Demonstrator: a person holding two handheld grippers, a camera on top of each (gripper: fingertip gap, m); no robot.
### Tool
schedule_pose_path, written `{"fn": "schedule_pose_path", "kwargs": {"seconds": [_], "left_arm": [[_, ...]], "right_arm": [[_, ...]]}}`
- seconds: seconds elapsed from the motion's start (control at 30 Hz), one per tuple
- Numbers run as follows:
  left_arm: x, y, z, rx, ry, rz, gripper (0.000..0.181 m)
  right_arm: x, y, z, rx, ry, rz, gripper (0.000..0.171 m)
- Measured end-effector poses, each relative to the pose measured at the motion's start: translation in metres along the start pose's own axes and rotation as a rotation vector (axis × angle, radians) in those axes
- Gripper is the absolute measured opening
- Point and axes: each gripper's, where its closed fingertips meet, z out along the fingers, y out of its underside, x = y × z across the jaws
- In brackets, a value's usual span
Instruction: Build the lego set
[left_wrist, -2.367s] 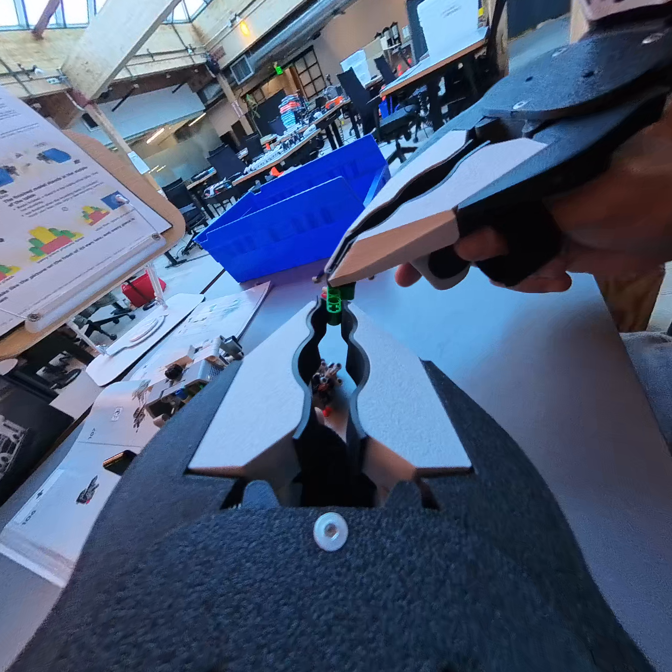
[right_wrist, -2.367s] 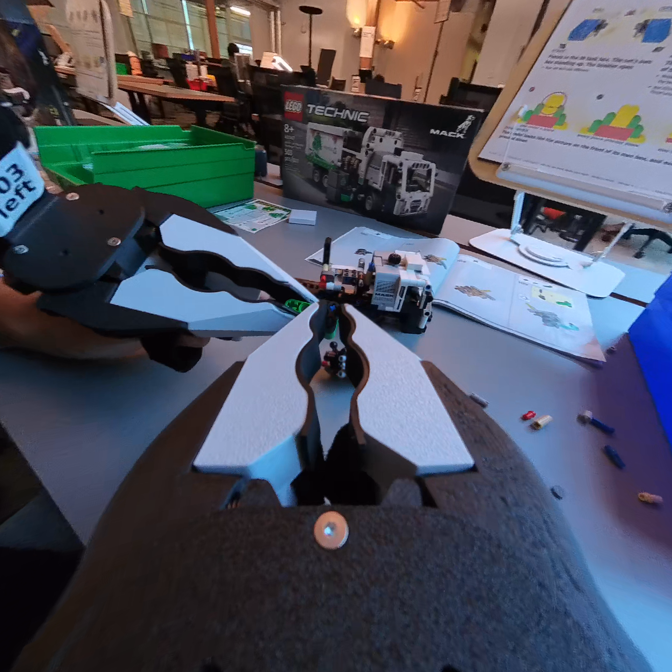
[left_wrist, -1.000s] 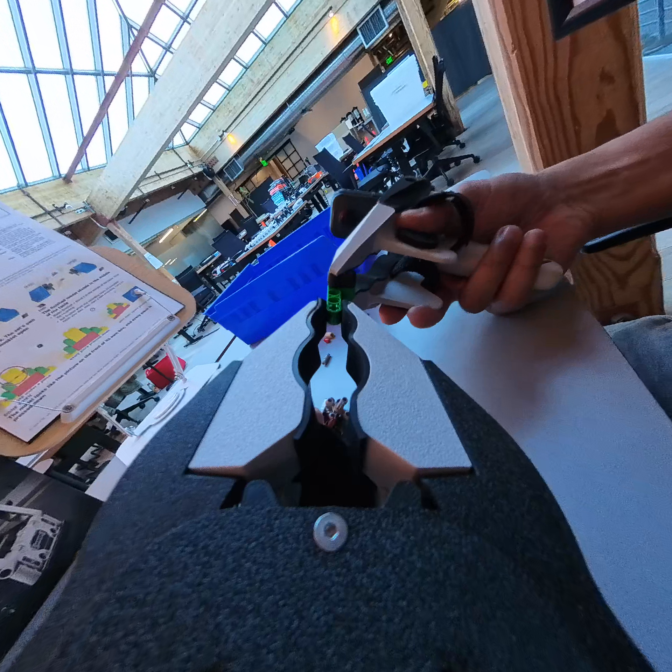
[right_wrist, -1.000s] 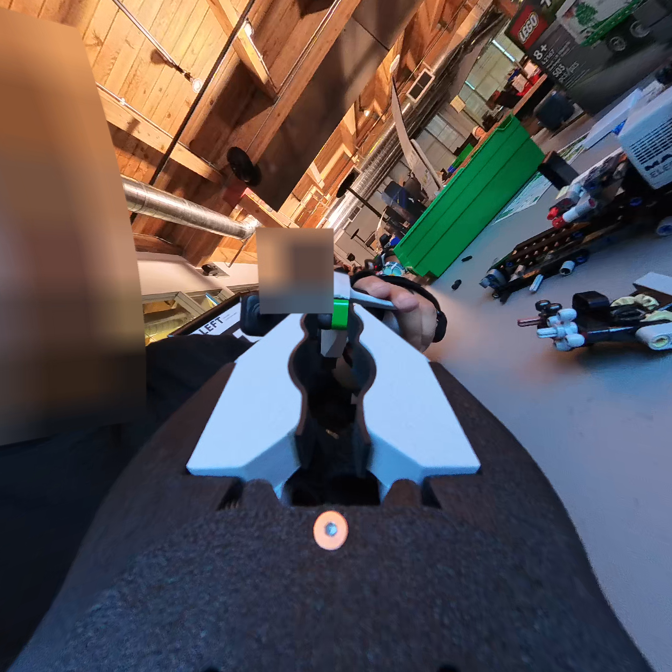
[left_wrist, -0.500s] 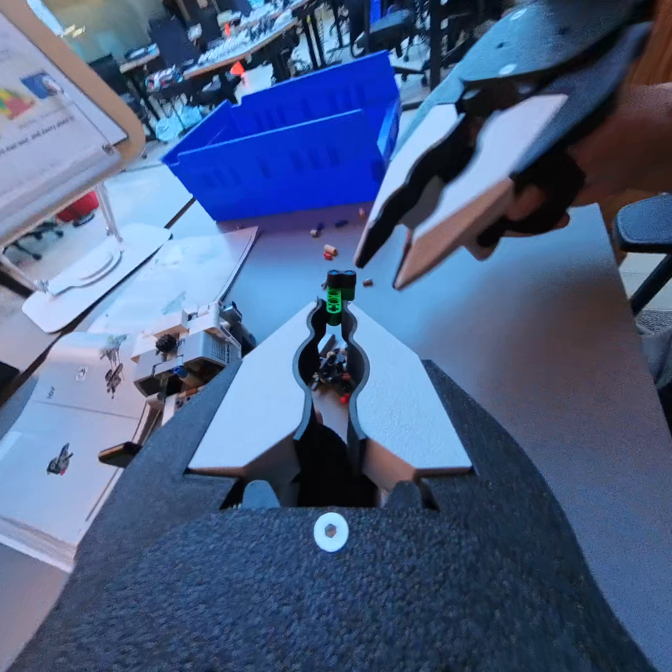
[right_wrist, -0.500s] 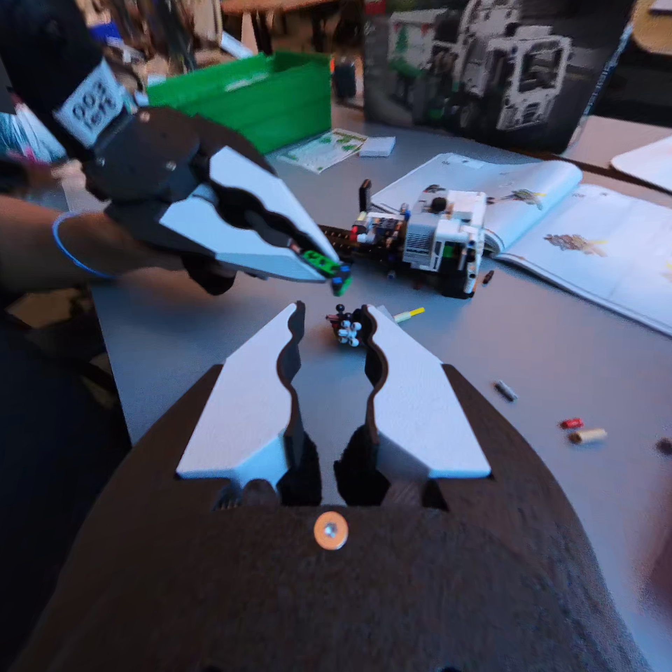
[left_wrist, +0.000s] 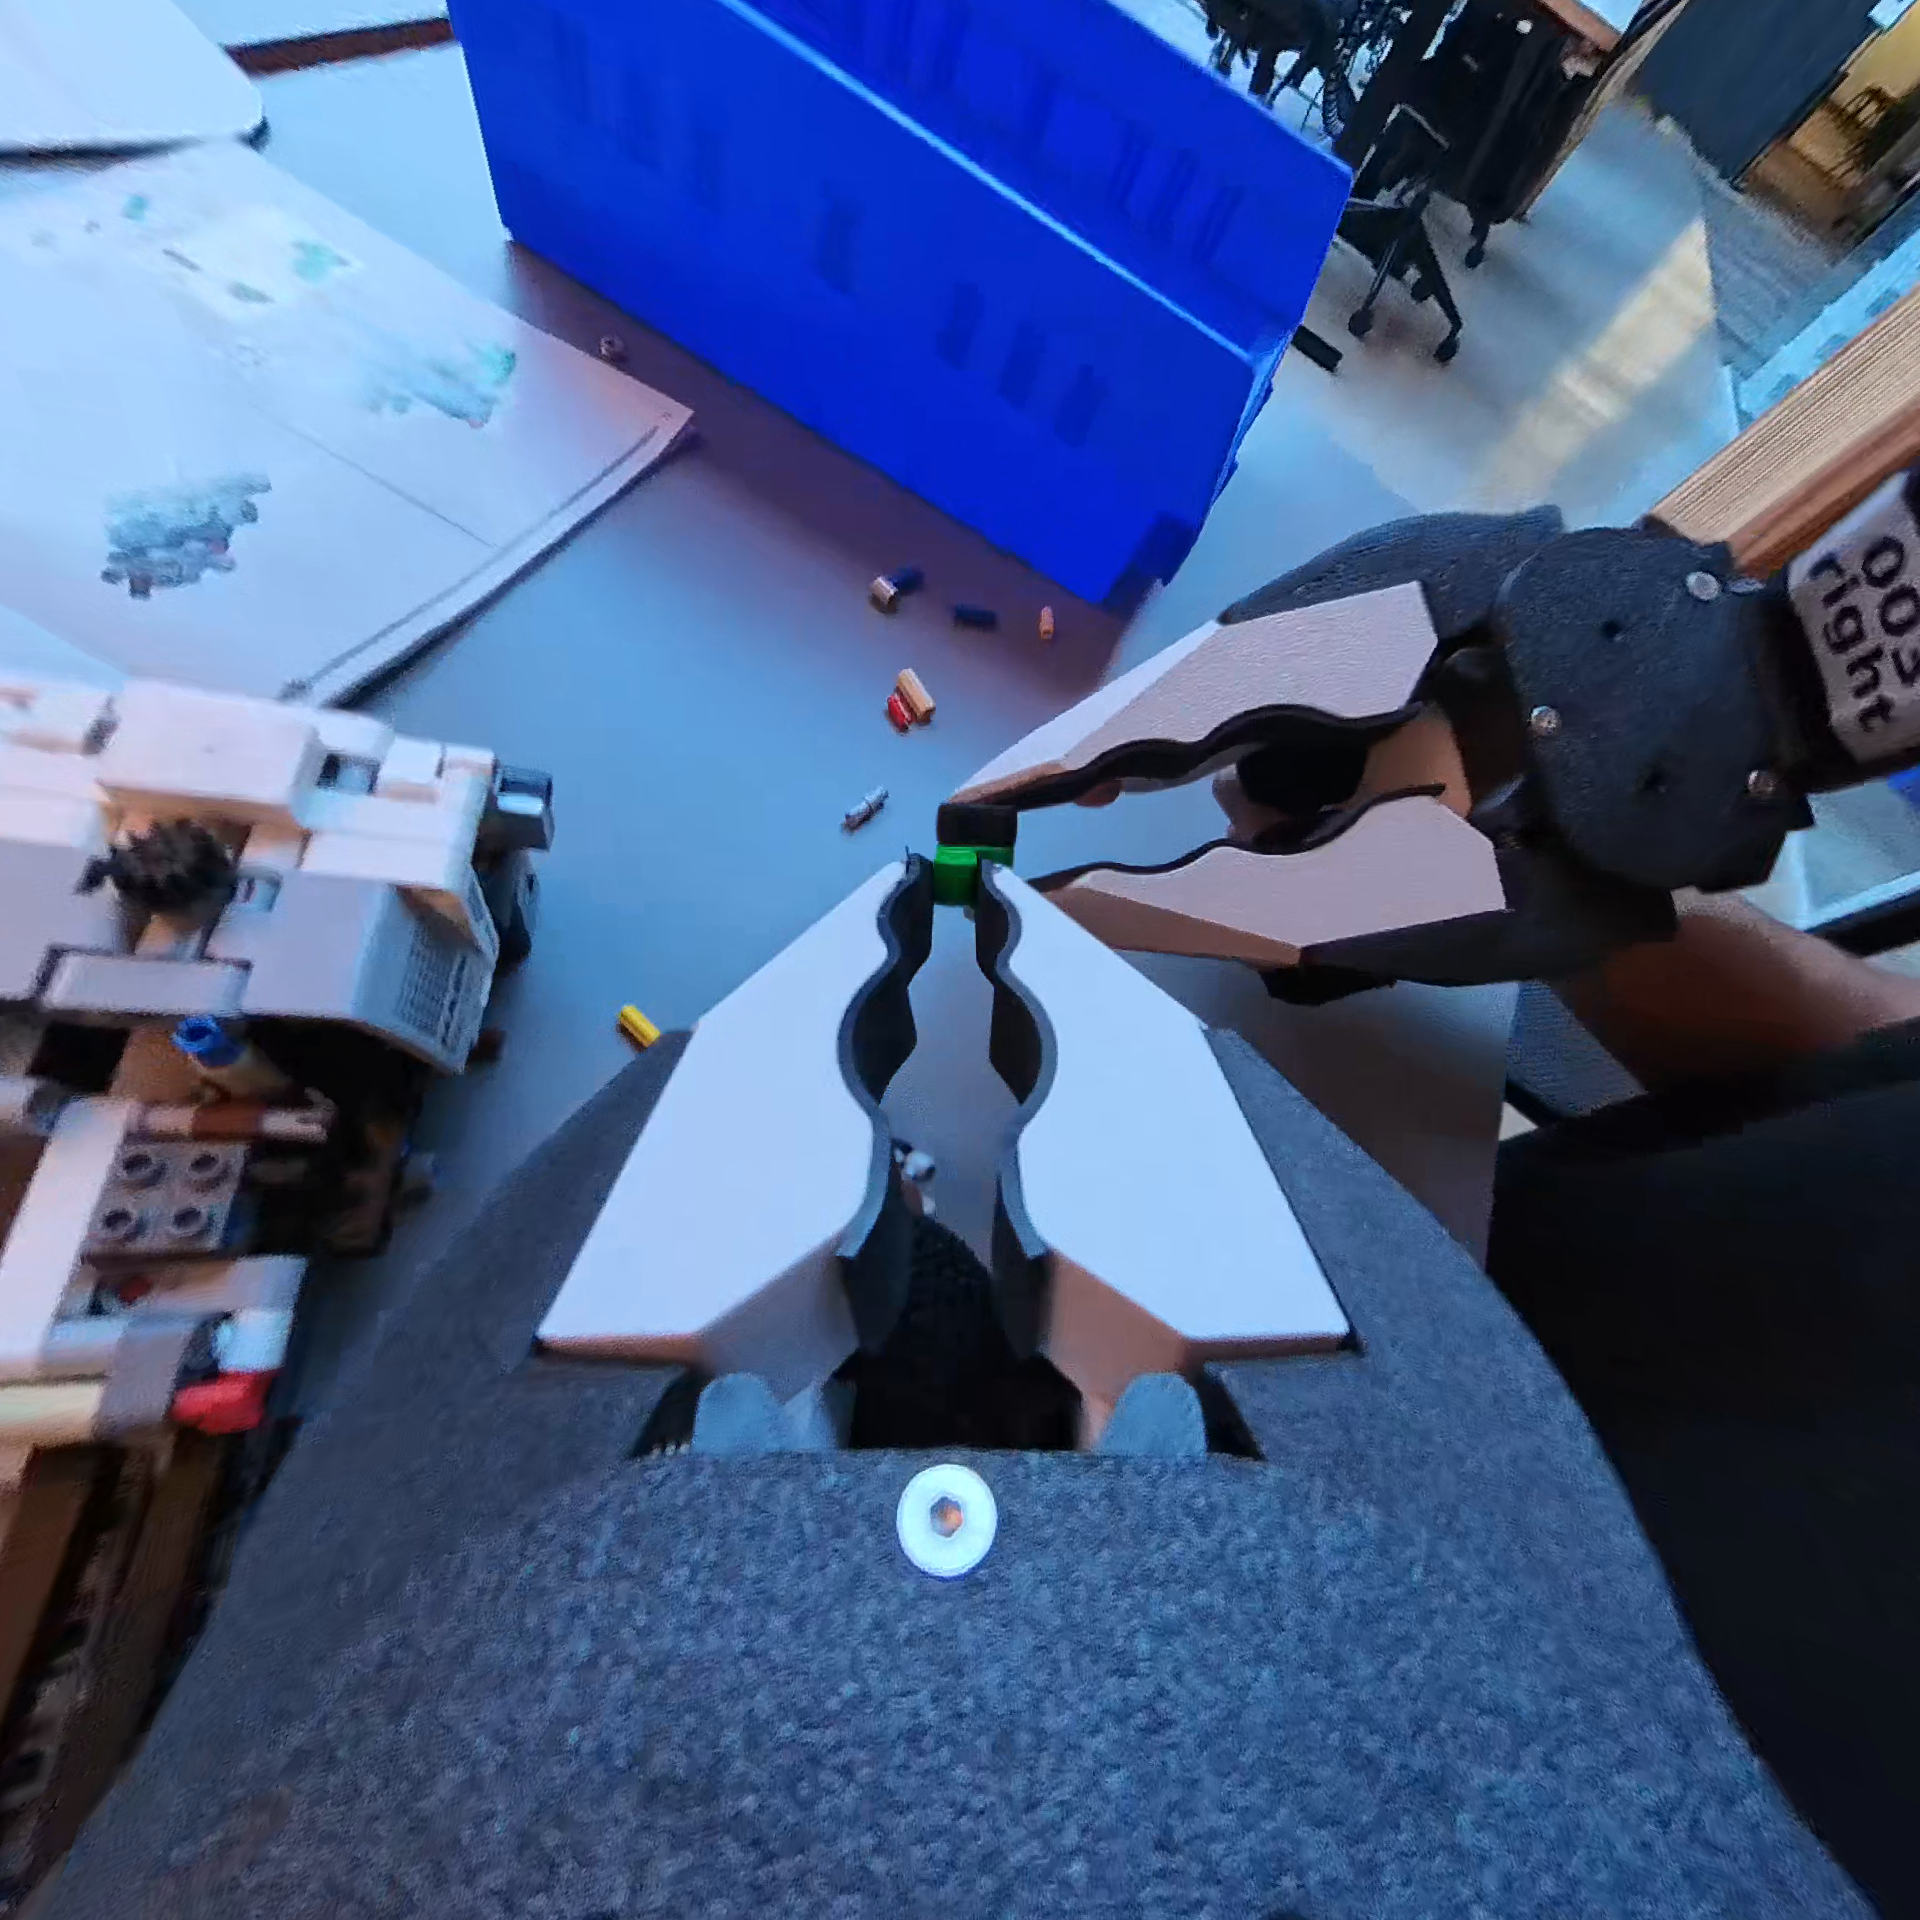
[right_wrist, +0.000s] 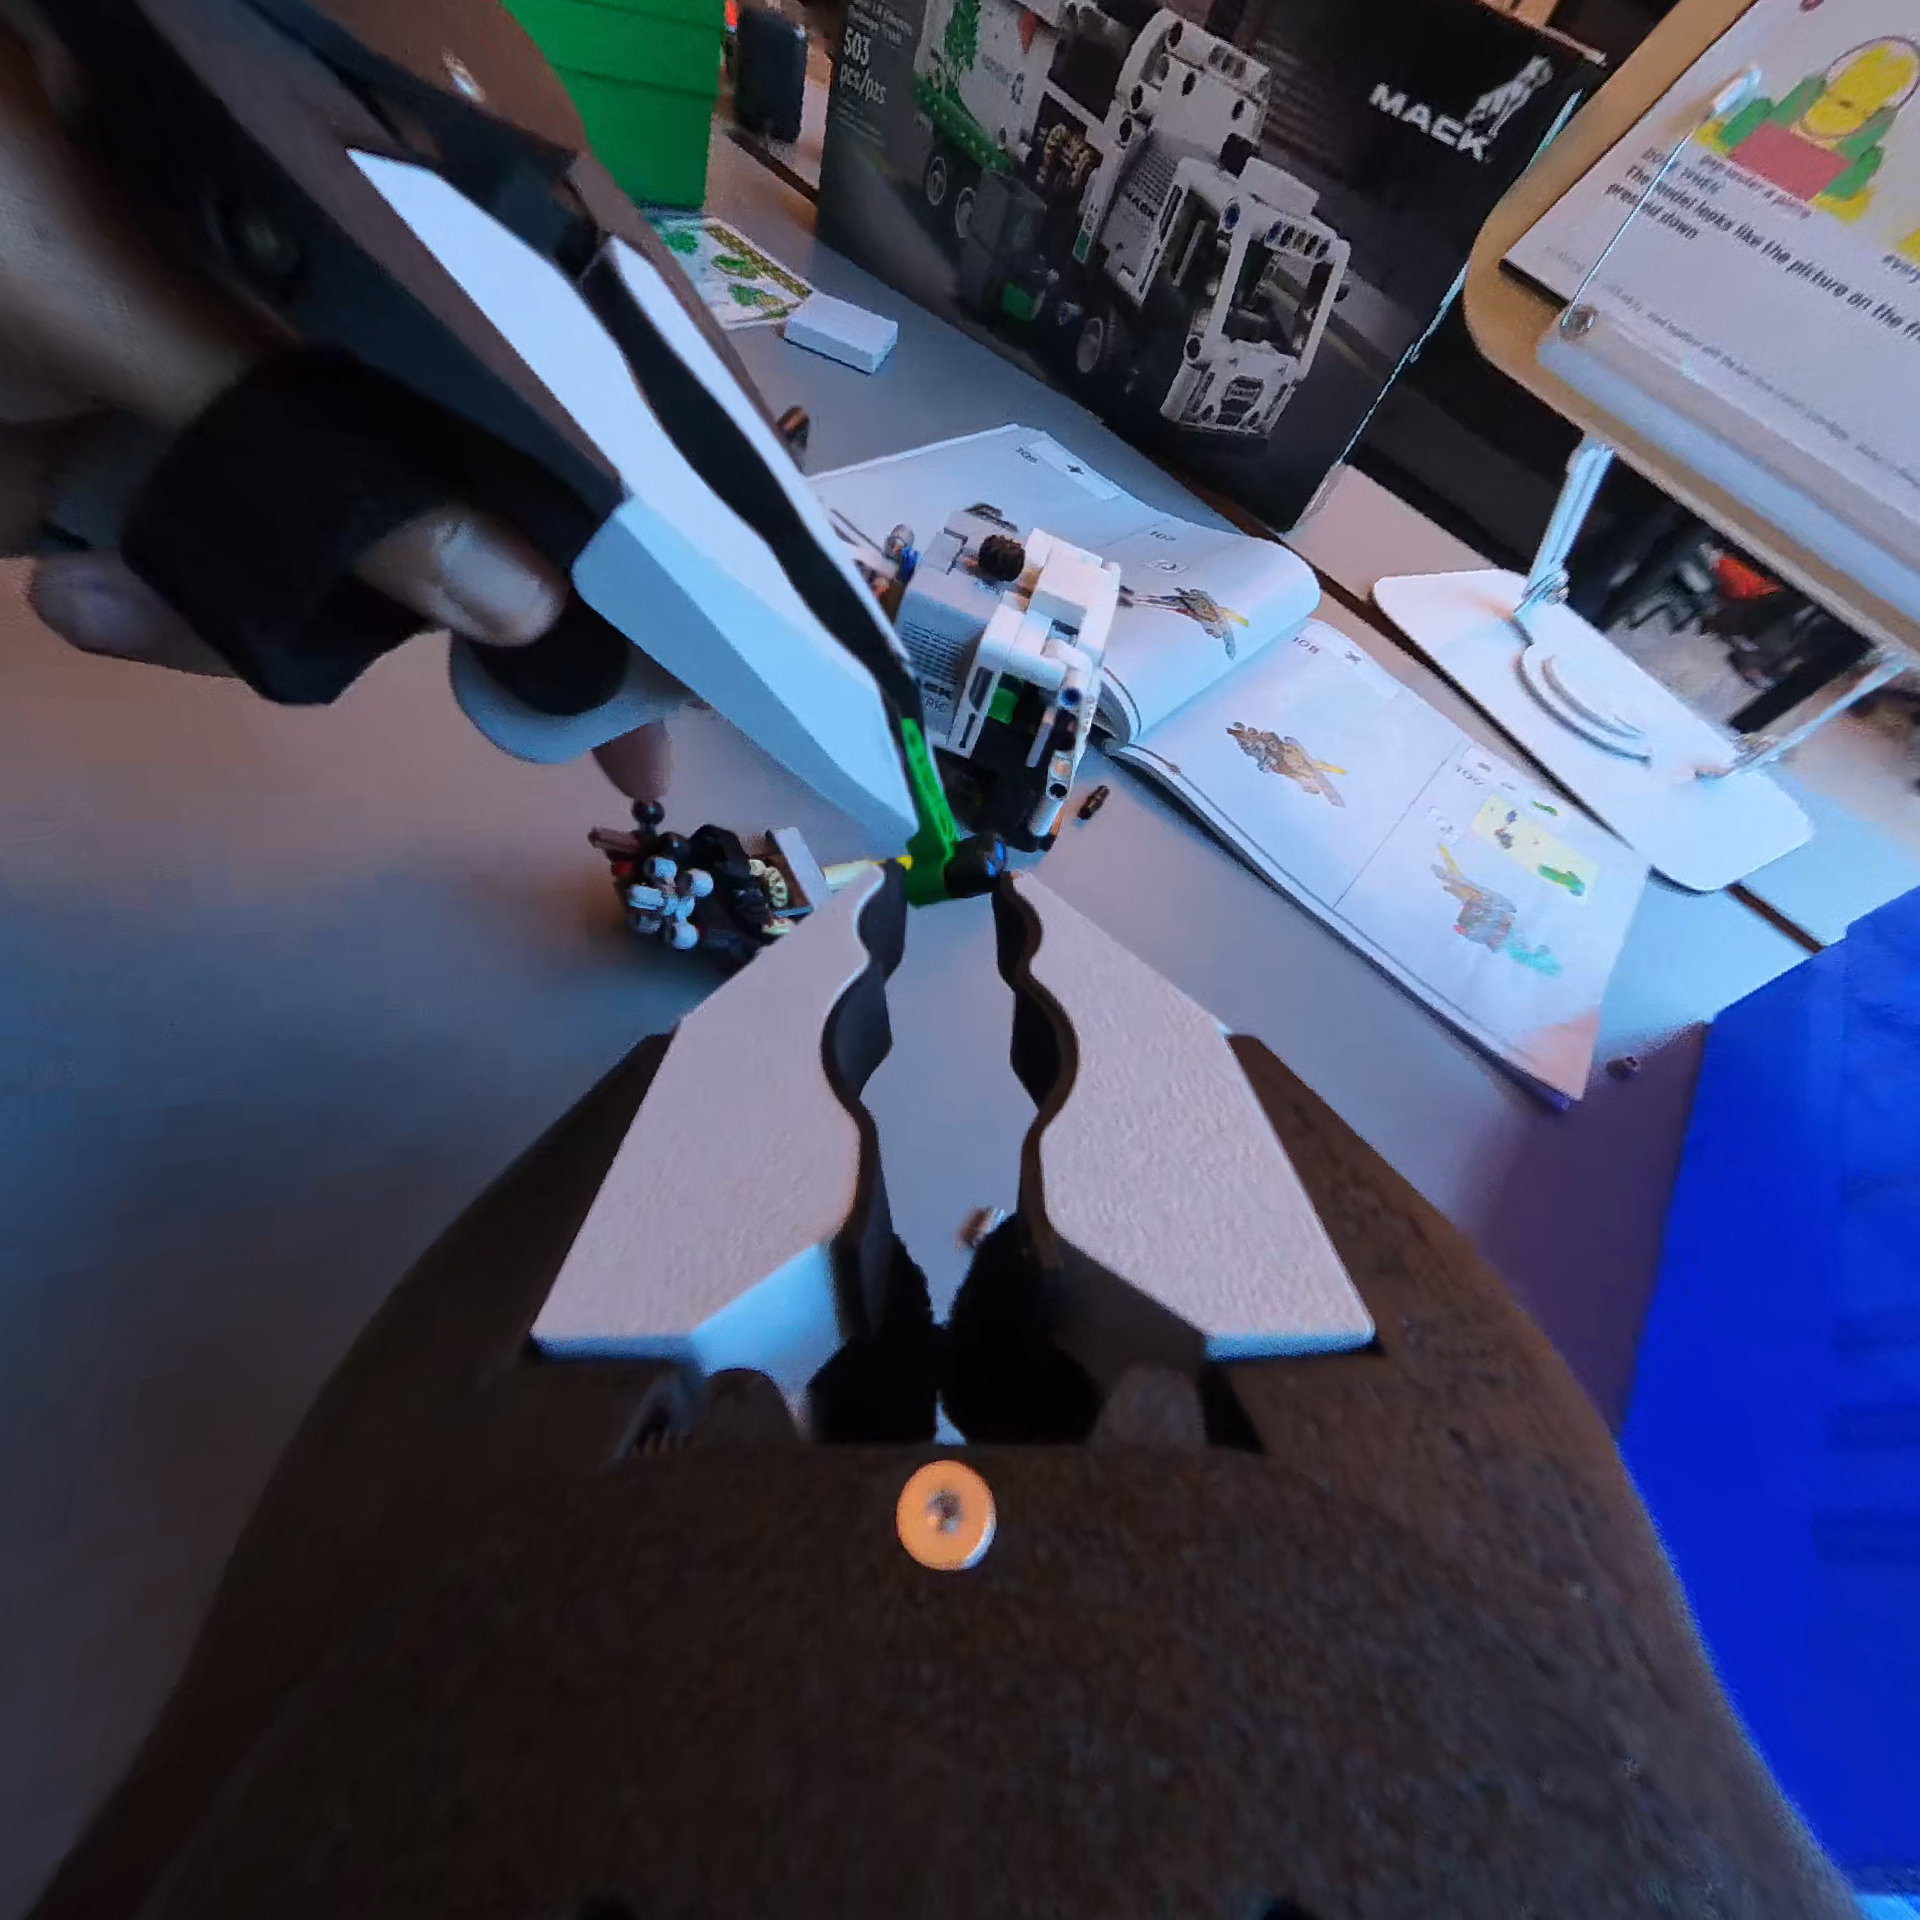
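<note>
My left gripper (left_wrist: 951, 881) is shut on a small green Lego piece (left_wrist: 953, 871) held above the grey table (left_wrist: 727, 644). A black connector (left_wrist: 975, 826) sits on the green piece's far end. My right gripper (right_wrist: 948, 883) comes in from the right in the left wrist view (left_wrist: 1003, 847), and its tips pinch the black connector (right_wrist: 979, 868) and green piece (right_wrist: 928, 875). The left gripper (right_wrist: 914, 810) shows in the right wrist view, coming down from the upper left. The white truck model (right_wrist: 997, 644) stands behind; it is at the left in the left wrist view (left_wrist: 260, 862).
A blue bin (left_wrist: 883, 239) stands at the back, with loose pins (left_wrist: 909, 696) before it. An open instruction booklet (right_wrist: 1351, 790) lies by the truck. A small black sub-assembly (right_wrist: 707, 883) lies on the table. The set's box (right_wrist: 1143, 208) and a green bin (right_wrist: 634, 94) stand behind. Left and right tips are no more than a few centimetres apart.
Half a second ago my right gripper was open and apart from the piece. It has moved in and closed its tips on the black end. My left gripper kept hold of the green piece throughout.
</note>
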Motion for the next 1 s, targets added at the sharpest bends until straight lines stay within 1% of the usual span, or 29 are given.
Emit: {"fn": "schedule_pose_path", "kwargs": {"seconds": [0.1,0.13,0.17,0.2,0.27,0.37,0.47,0.6,0.7,0.77,0.87,0.93,1.0], "left_arm": [[-0.001,-0.013,0.004,0.019,-0.011,0.062,0.006],[-0.001,-0.018,0.004,0.031,-0.001,0.066,0.005],[0.000,-0.023,0.005,0.048,0.019,0.058,0.005],[0.001,-0.027,0.006,0.055,0.036,0.042,0.005],[-0.005,-0.029,0.009,0.047,0.025,0.039,0.005],[-0.010,-0.032,0.011,0.062,0.002,0.078,0.005],[-0.012,-0.033,0.012,0.068,-0.018,0.145,0.005],[-0.023,-0.029,0.017,0.031,-0.131,0.326,0.005],[-0.014,-0.034,0.016,0.075,-0.139,0.526,0.005],[-0.006,-0.036,0.014,0.118,-0.141,0.719,0.005],[0.000,-0.036,0.009,0.159,-0.189,0.988,0.005],[0.002,-0.034,0.006,0.168,-0.207,1.074,0.005],[0.005,-0.027,0.006,0.144,-0.202,1.150,0.005]], "right_arm": [[0.005,0.000,0.001,0.031,-0.041,0.119,0.015],[0.004,0.000,0.002,0.037,-0.070,0.151,0.013],[0.002,-0.001,0.003,0.049,-0.088,0.170,0.005],[0.001,-0.004,0.004,0.069,-0.091,0.187,0.003],[0.006,-0.003,0.008,0.067,-0.068,0.232,0.003],[0.008,-0.001,0.008,0.075,-0.106,0.317,0.002],[0.016,0.004,0.003,0.078,-0.126,0.389,0.006],[0.035,0.005,-0.007,0.094,-0.100,0.419,0.010],[0.045,0.003,-0.013,0.102,-0.049,0.371,0.010],[0.042,-0.002,-0.015,0.109,-0.085,0.393,0.011],[0.032,-0.012,-0.019,0.134,-0.187,0.507,0.018],[0.026,-0.018,-0.022,0.150,-0.245,0.576,0.021],[0.026,-0.019,-0.024,0.155,-0.241,0.591,0.022]]}}
